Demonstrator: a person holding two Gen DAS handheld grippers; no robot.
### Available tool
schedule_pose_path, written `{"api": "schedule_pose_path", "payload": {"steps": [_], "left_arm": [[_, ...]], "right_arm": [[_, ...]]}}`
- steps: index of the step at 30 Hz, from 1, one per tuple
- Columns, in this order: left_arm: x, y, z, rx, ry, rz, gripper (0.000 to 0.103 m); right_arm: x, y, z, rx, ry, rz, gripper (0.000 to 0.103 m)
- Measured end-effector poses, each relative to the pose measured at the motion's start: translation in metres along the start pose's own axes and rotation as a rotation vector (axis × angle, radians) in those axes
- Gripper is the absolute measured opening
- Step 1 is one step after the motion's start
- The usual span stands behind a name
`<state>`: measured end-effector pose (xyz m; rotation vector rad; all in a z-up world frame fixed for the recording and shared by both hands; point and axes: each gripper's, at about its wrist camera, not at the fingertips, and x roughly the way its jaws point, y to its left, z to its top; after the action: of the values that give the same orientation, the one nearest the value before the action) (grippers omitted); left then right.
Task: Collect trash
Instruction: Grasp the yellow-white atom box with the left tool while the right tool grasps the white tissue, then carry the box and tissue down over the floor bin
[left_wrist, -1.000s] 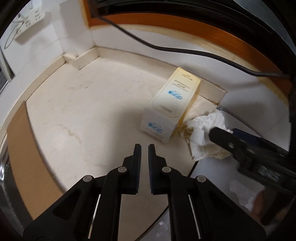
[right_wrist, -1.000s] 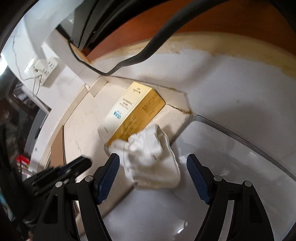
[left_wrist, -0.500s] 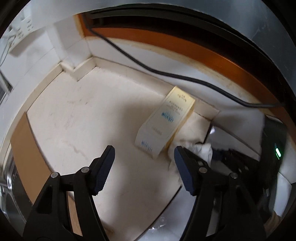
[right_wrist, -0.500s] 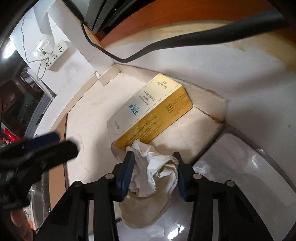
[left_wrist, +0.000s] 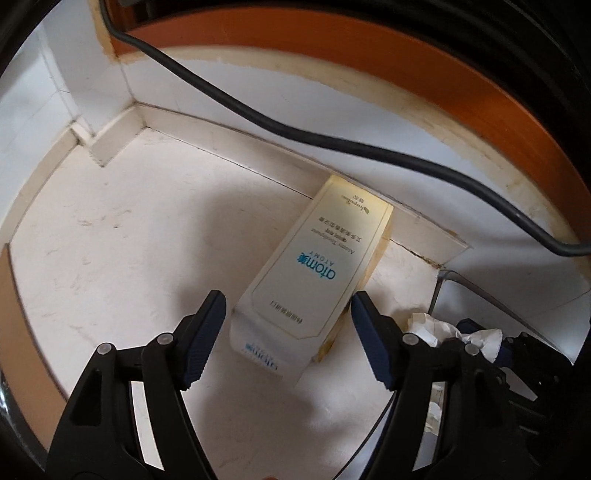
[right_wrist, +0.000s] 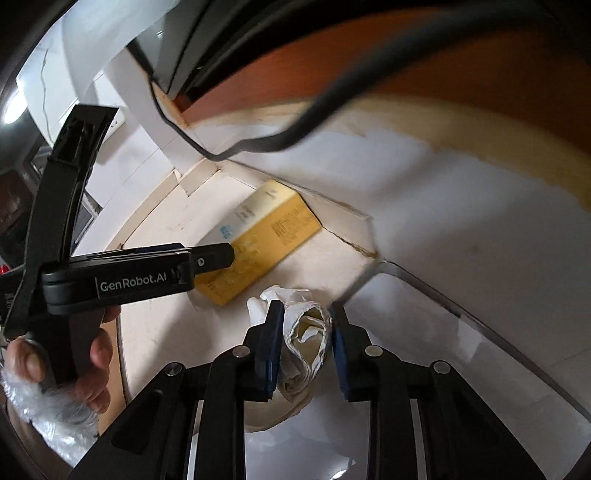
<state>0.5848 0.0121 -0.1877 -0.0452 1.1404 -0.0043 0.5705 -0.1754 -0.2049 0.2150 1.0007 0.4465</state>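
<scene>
A cream and yellow toothpaste box (left_wrist: 317, 266) lies on the pale floor against the skirting, its near end between the fingertips of my left gripper (left_wrist: 288, 317), which is open around it without touching. The box also shows in the right wrist view (right_wrist: 266, 236). My right gripper (right_wrist: 304, 325) is shut on a crumpled white paper wad (right_wrist: 306, 332) and holds it just above the floor. The wad also shows in the left wrist view (left_wrist: 443, 328), at the lower right behind my left gripper's right finger.
A thick black cable (left_wrist: 295, 125) runs along the white wall above the box. A brown wooden band (left_wrist: 406, 77) sits above it. A clear glass or plastic sheet (right_wrist: 461, 332) lies on the floor at the right. A clear plastic bag (right_wrist: 44, 410) is under the left hand.
My left gripper opened and moved forward until the box end sits between its fingers. My right gripper closed on the paper wad and lifted it slightly.
</scene>
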Motion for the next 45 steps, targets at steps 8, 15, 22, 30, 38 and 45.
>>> {"api": "schedule_pose_path", "payload": {"steps": [8, 15, 22, 30, 38, 45], "left_arm": [[0.022, -0.001, 0.001, 0.003, 0.010, -0.053, 0.072], [0.019, -0.005, -0.007, 0.033, -0.036, -0.053, 0.065], [0.007, -0.017, -0.024, 0.082, -0.047, -0.012, 0.060], [-0.033, -0.024, -0.053, 0.070, -0.039, 0.002, 0.059], [-0.106, -0.028, -0.107, 0.058, -0.053, -0.021, 0.059], [-0.185, -0.013, -0.176, 0.066, -0.111, -0.061, 0.059]], "right_arm": [[0.003, -0.001, 0.000, 0.005, -0.005, 0.016, 0.024], [-0.006, -0.008, -0.004, 0.009, -0.006, 0.010, 0.024], [-0.019, -0.009, -0.008, 0.032, -0.008, 0.009, 0.024], [-0.043, 0.000, -0.024, 0.053, -0.026, -0.003, 0.020], [-0.094, 0.029, -0.056, 0.049, -0.053, -0.020, 0.020], [-0.157, 0.076, -0.105, 0.016, -0.100, -0.060, 0.020]]}}
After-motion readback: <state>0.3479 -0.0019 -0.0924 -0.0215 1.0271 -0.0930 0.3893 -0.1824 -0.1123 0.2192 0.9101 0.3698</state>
